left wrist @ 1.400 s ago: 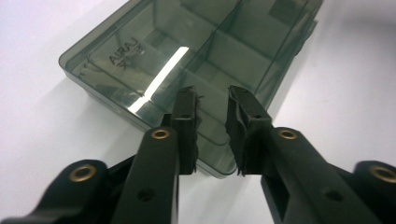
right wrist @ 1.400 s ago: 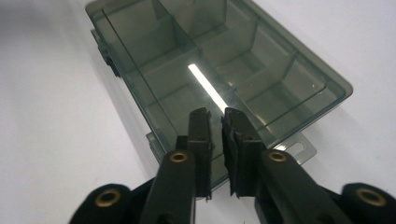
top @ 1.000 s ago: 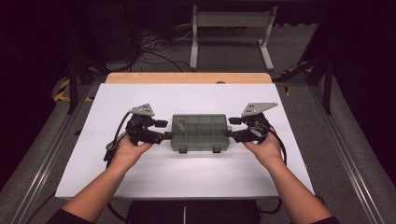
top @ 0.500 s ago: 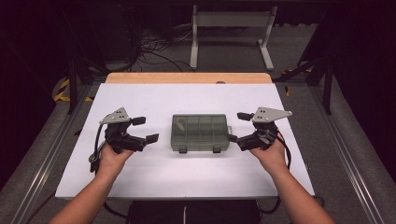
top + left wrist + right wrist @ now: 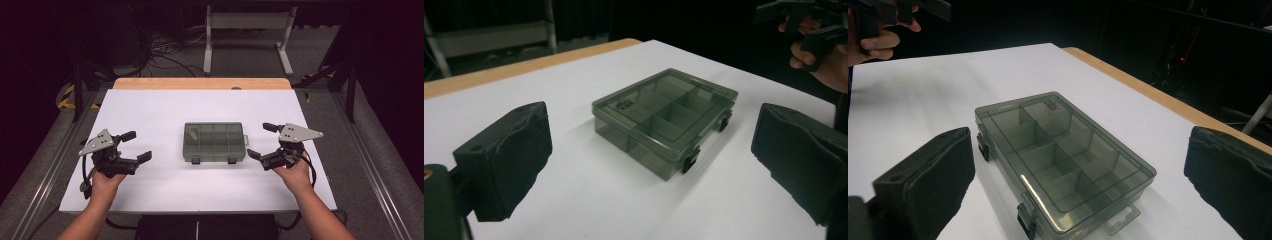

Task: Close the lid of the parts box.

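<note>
Left gripper [image 5: 136, 146]: in my left hand [image 5: 106, 176], well left of compartment box [image 5: 214, 142], apart from it, jaws pointing toward it. Jaws just been opening, now wide, nothing between. Right gripper [image 5: 262, 141]: in my right hand [image 5: 295, 172], near box's right end, not touching, jaws toward it. Jaws just been opening, now wide, nothing between. Both forearms enter from near edge.

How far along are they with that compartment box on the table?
Done, it seems: the grey compartment box sits lid shut and latches closed, mid-table. In hand: nothing. The left gripper and right gripper have just been opening, jaws wide, nothing between them, each off to its side of the box. Left: nothing obvious.
</note>
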The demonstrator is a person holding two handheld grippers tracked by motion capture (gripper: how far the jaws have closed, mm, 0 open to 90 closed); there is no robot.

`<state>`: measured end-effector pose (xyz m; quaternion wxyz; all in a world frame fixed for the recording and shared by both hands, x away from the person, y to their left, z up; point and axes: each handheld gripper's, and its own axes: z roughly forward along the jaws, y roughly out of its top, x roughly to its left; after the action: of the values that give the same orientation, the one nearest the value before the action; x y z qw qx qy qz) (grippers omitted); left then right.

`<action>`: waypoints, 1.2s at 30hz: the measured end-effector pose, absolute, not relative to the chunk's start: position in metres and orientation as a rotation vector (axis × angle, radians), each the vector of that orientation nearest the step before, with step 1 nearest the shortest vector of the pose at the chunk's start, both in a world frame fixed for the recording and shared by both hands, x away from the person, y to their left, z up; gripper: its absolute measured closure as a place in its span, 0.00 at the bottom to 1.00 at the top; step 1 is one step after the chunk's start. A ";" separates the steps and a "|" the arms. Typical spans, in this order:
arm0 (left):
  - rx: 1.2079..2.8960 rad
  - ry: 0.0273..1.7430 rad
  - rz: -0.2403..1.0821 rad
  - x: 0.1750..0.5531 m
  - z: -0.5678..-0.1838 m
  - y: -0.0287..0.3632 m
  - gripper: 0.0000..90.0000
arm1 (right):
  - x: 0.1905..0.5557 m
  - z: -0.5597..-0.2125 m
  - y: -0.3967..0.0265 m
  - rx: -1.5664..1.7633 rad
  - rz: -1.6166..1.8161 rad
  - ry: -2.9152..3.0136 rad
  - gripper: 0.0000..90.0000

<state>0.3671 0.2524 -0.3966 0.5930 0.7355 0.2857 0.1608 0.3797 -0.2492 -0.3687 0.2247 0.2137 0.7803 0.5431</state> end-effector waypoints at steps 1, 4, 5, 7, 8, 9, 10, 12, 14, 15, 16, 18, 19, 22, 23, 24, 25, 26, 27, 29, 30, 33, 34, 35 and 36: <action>1.692 0.662 0.384 0.365 -0.399 0.255 0.04 | 0.379 -0.370 -0.250 0.584 1.506 2.145 0.00; 1.688 0.661 0.397 0.363 -0.403 0.260 0.04 | 0.376 -0.374 -0.254 0.569 1.533 2.120 0.00; 1.691 0.663 0.401 0.362 -0.404 0.261 0.04 | 0.375 -0.376 -0.255 0.571 1.534 2.117 0.00; 1.689 0.662 0.419 0.361 -0.408 0.263 0.02 | 0.373 -0.380 -0.258 0.572 1.542 2.110 0.00; 1.691 0.660 0.418 0.360 -0.408 0.265 0.02 | 0.373 -0.380 -0.258 0.572 1.542 2.110 0.00; 1.680 0.662 0.428 0.359 -0.411 0.266 0.02 | 0.372 -0.381 -0.258 0.572 1.543 2.107 0.00; 1.685 0.659 0.432 0.358 -0.411 0.268 0.01 | 0.371 -0.383 -0.260 0.571 1.547 2.104 0.00; 1.678 0.657 0.443 0.357 -0.414 0.269 0.01 | 0.369 -0.387 -0.262 0.573 1.550 2.096 0.00; 1.682 0.652 0.460 0.354 -0.418 0.271 0.00 | 0.368 -0.389 -0.263 0.580 1.549 2.099 0.00; 1.682 0.652 0.460 0.354 -0.418 0.271 0.00 | 0.368 -0.391 -0.263 0.582 1.549 2.102 0.00; 1.684 0.643 0.473 0.353 -0.420 0.272 0.00 | 0.367 -0.393 -0.264 0.584 1.549 2.102 0.00; 1.669 0.639 0.484 0.352 -0.423 0.274 0.00 | 0.365 -0.396 -0.266 0.584 1.555 2.095 0.00; 1.670 0.642 0.474 0.352 -0.425 0.275 0.00 | 0.365 -0.396 -0.266 0.584 1.555 2.095 0.00; 1.646 0.650 0.469 0.351 -0.429 0.279 0.00 | 0.363 -0.401 -0.269 0.586 1.561 2.090 0.00; 1.645 0.649 0.472 0.351 -0.430 0.281 0.00 | 0.363 -0.402 -0.269 0.592 1.558 2.091 0.00; 1.636 0.652 0.475 0.351 -0.431 0.281 0.00 | 0.362 -0.405 -0.270 0.592 1.558 2.086 0.00; 1.635 0.652 0.478 0.350 -0.432 0.282 0.00 | 0.362 -0.405 -0.270 0.592 1.558 2.086 0.00; 1.638 0.647 0.491 0.349 -0.433 0.283 0.00 | 0.361 -0.406 -0.270 0.596 1.562 2.085 0.00; 1.640 0.644 0.494 0.349 -0.434 0.283 0.00 | 0.361 -0.408 -0.271 0.593 1.564 2.082 0.00; 1.653 0.644 0.521 0.348 -0.441 0.285 0.00 | 0.360 -0.413 -0.274 0.602 1.567 2.075 0.00; 1.653 0.644 0.521 0.348 -0.441 0.285 0.00 | 0.360 -0.414 -0.275 0.607 1.568 2.074 0.00; 1.654 0.669 0.523 0.349 -0.446 0.288 0.00 | 0.361 -0.418 -0.277 0.611 1.557 2.072 0.00; 1.652 0.670 0.521 0.350 -0.447 0.288 0.00 | 0.361 -0.419 -0.278 0.615 1.549 2.075 0.00; 1.648 0.680 0.517 0.351 -0.449 0.289 0.00 | 0.362 -0.423 -0.279 0.640 1.544 2.080 0.00; 1.648 0.680 0.517 0.351 -0.449 0.289 0.00 | 0.363 -0.425 -0.280 0.647 1.548 2.081 0.00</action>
<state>0.3507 0.2894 -0.4493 0.5995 0.7106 0.2933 0.2228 0.3628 -0.2796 -0.4248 0.2320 0.2356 0.7572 0.5633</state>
